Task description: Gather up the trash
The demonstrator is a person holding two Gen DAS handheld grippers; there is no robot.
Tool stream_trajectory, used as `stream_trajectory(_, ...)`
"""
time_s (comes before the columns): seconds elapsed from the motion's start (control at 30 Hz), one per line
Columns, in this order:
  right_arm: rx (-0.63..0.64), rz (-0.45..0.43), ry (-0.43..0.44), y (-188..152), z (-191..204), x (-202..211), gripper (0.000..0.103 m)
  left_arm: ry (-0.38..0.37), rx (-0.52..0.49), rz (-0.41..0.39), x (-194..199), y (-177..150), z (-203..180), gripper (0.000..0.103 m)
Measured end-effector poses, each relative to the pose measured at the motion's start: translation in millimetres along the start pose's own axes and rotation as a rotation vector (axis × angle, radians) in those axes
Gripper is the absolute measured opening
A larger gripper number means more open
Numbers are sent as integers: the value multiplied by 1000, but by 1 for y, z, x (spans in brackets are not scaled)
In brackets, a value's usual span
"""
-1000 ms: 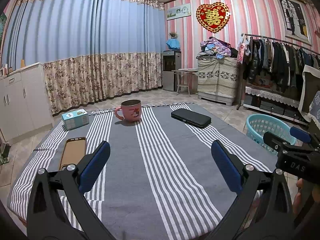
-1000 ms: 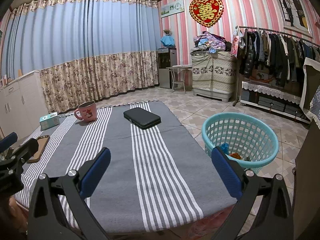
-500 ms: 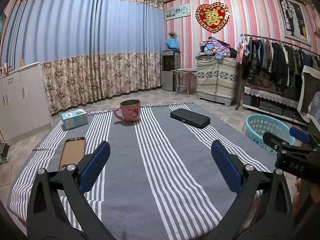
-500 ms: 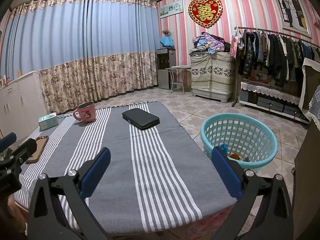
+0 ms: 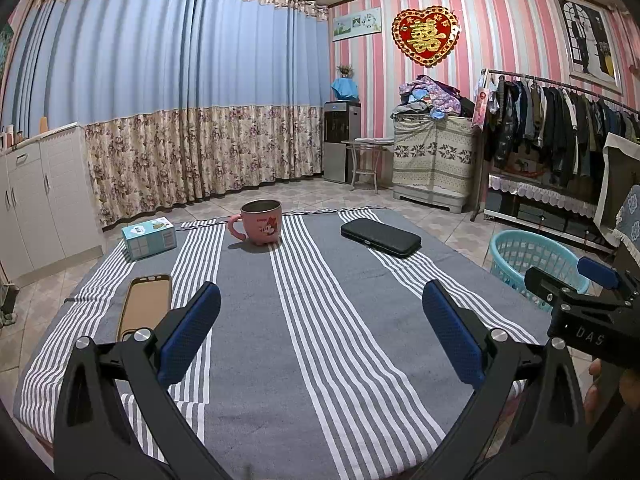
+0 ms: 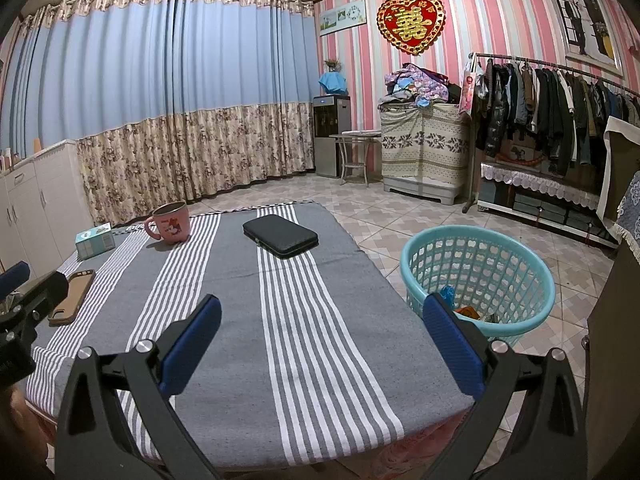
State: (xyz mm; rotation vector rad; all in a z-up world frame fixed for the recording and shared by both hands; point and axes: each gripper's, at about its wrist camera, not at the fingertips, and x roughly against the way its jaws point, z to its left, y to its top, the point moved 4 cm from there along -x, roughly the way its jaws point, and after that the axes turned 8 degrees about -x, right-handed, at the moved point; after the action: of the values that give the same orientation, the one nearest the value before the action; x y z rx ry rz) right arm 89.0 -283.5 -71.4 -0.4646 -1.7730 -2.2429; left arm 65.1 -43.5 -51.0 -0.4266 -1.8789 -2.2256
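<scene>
Both claws are spread wide and carry nothing: the left claw (image 5: pixel 320 326) hangs over the near middle of the bench (image 5: pixel 320 380), and the right claw (image 6: pixel 322 330) hangs over the bench's near right corner, with the basket (image 6: pixel 478 276) behind its right finger. The basket stands on the floor just beside the bench edge, at the right of the right wrist view; a placement there appears meant to allow short drops from bench to basket. Scraps (image 6: pixel 466 312) lie in its bottom, partly hidden by the finger, so their kind cannot be told. On the striped cloth remain a pink mug (image 5: pixel 260 222) at upper centre, a small box (image 5: pixel 149 238) to its left, a phone case (image 5: pixel 146 306) at centre left, and a black case (image 5: pixel 380 237) at upper right. None of these reads plainly as trash; no loose wrapper or paper is visible on the cloth. Judgement: collection looks largely complete, with the claws held level and apart in a waiting posture.
</scene>
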Motion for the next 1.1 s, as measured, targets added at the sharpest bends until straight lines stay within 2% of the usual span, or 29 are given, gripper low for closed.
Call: stream_trajectory(1.1, 0, 1, 0, -1, -2, 0, 99, 0, 2, -3, 0, 0, 0, 98)
